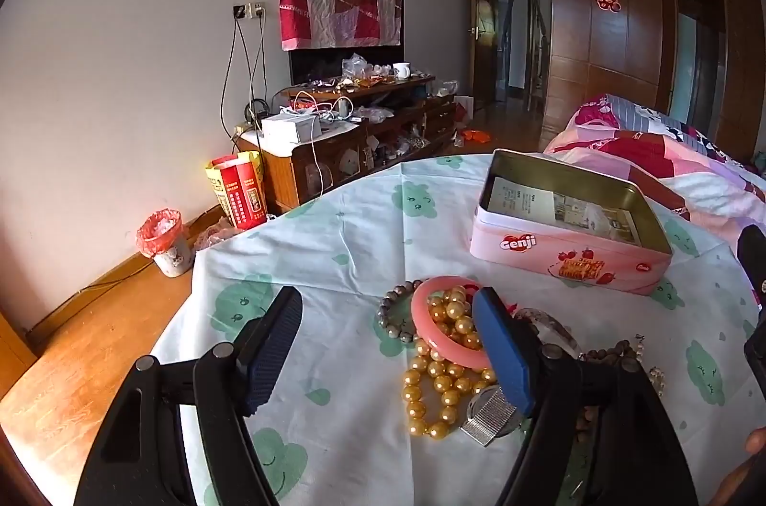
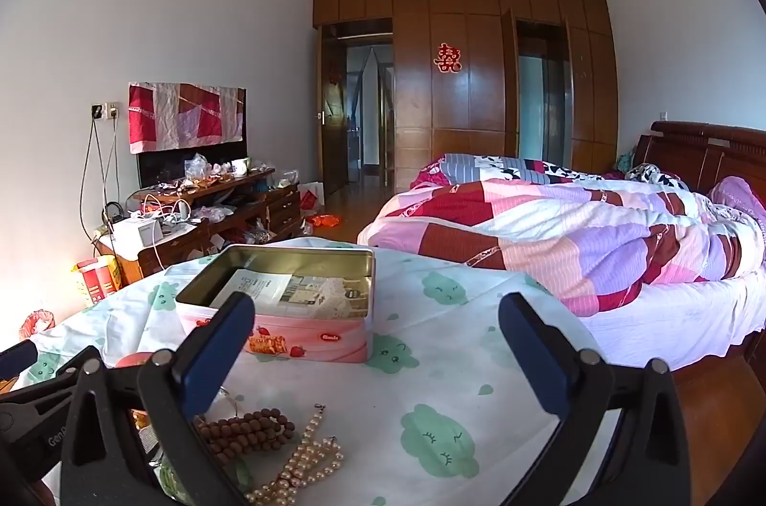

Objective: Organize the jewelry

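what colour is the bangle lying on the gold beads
Pink: the bangle shows best in the left wrist view, resting on the gold beads.

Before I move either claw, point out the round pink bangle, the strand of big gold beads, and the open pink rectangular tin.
Round pink bangle [image 1: 423,326]: left wrist view, on its left rim.
Strand of big gold beads [image 1: 433,386]: left wrist view, mid-strand.
Open pink rectangular tin [image 1: 541,250]: left wrist view, front wall.

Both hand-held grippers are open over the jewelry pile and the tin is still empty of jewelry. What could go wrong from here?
1. The pink bangle lies on the gold bead necklace; lifting either may drag the other.
2. The left hand-held gripper has one finger over the pile, so closing could catch several pieces.
3. The brown bead bracelet and pearl strand touch and may tangle.
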A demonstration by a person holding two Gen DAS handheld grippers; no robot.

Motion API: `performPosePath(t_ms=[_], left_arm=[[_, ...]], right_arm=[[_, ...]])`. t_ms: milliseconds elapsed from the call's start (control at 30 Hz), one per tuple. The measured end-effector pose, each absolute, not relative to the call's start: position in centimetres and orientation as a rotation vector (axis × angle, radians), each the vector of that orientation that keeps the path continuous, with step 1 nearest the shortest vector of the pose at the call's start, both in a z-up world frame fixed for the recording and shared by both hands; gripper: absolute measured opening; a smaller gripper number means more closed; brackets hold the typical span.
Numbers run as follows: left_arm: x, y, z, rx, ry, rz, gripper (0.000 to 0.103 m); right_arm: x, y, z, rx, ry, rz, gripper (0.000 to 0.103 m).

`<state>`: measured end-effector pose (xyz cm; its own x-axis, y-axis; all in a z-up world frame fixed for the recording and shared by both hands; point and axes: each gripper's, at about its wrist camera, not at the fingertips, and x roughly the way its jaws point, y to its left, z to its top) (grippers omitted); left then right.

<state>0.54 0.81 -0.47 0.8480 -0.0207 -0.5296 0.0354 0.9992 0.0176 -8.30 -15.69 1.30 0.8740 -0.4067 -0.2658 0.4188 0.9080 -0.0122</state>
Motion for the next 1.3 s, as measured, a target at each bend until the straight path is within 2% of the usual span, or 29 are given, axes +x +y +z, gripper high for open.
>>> performPosePath(t_ms=[200, 1300], left_arm=[[-0.9, 0.9, 1.3, 0.015, 0.375, -0.053, 0.074], [-0.8, -0.5, 0.5, 0.077, 0.421, -0.051, 0.074]], right_arm=[[-8.3, -15.6, 1.3, 0.046, 0.268, -0.431, 0.103], [-8.3, -15.7, 1.2, 0.049, 0.266, -0.431, 0.103]])
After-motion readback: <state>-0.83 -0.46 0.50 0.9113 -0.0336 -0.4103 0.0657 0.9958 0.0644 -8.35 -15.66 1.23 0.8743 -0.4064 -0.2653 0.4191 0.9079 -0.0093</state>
